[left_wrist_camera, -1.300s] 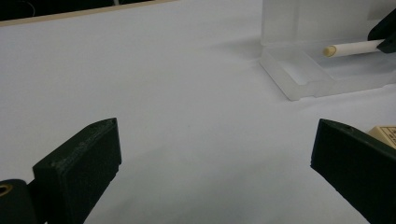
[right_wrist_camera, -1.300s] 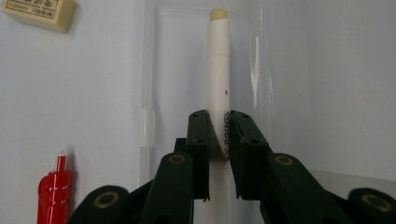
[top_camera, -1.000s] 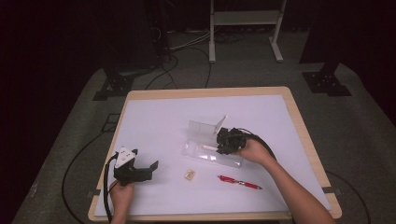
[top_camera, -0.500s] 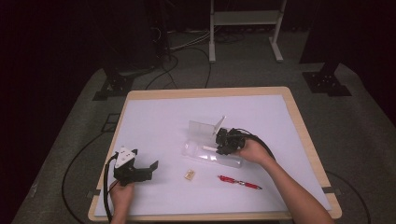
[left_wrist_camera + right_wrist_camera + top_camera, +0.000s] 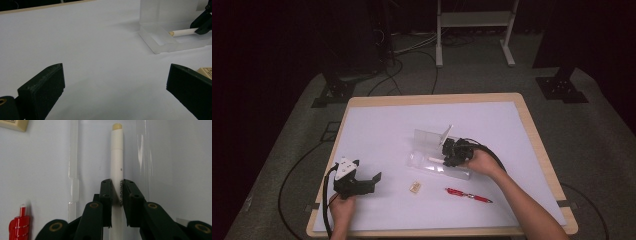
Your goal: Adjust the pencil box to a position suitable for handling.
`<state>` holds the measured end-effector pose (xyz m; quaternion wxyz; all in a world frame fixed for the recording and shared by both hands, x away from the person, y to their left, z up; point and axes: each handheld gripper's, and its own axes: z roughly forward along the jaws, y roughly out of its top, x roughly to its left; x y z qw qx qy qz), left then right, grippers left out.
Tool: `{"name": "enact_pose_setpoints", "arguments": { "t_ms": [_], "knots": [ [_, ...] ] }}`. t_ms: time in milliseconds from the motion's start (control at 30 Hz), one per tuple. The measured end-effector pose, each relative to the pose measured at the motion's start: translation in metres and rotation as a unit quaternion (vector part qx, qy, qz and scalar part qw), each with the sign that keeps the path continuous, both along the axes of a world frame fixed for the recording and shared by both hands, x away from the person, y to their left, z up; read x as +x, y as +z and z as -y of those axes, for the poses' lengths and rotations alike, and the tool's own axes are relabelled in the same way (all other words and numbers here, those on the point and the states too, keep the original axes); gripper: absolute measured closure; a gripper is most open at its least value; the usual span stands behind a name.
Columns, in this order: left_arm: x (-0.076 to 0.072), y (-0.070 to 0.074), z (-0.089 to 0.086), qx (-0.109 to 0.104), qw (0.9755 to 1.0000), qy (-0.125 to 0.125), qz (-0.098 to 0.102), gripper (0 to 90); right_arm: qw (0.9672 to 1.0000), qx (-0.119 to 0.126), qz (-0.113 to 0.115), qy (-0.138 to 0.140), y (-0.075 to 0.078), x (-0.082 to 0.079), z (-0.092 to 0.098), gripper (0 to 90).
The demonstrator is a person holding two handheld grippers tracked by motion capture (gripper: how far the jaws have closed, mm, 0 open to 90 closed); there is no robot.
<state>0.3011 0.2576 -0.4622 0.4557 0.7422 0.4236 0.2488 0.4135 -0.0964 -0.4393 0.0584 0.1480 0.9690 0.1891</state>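
White pen pinched in my right fingers over the open clear case; slip or snag is the risk.

Right gripper (image 5: pixel 117 195) has its fingers (image 5: pixel 107 195) clamped on the white pen (image 5: pixel 117 157) near mid-barrel, with the tip pointing away along the clear case (image 5: pixel 439 167) and the pen lying between its transparent walls. The grip is narrow on a smooth round barrel, so the pen could roll or pivot if I tilt, and the tip could catch the case's wall and skid the light case on the surface (image 5: pixel 382 130). Left gripper (image 5: pixel 362 182) sits well apart with fingers (image 5: pixel 42 87) spread wide, holding nothing, so nothing braces the case. Red pen (image 5: pixel 468 195) and small tan eraser (image 5: pixel 415 187) lie nearby on the surface.
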Motion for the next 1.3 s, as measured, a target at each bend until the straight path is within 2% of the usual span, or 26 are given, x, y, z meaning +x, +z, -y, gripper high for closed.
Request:
{"name": "enact_pose_setpoints", "arguments": {
  "t_ms": [133,367,600,833,967,1300],
  "knots": [
    [0.0,0.0,0.0,0.0,1.0,0.0,0.0,1.3,1.0,-0.001,-0.002,-0.001,0.0,-0.001,0.001,76.8],
    [0.0,0.0,0.0,0.001,1.0,0.0,0.0,1.3,0.9999,0.011,0.003,-0.001,0.004,-0.005,0.005,75.3],
    [0.0,0.0,0.0,0.002,1.0,0.002,-0.001,1.3,0.9994,0.032,0.005,-0.009,0.015,-0.009,0.016,71.2],
    [0.0,0.0,0.001,0.002,1.0,0.002,-0.002,1.3,0.999,0.041,0.011,-0.01,0.025,-0.017,0.024,68.1],
    [0.0,0.0,0.001,0.002,1.0,0.002,-0.001,1.3,0.9988,0.048,0.006,-0.013,0.028,-0.021,0.029,66.3],
    [0.001,0.0,0.0,0.003,1.0,0.002,-0.002,1.3,0.9985,0.052,0.005,-0.016,0.033,-0.031,0.04,63.1]
  ]
}}
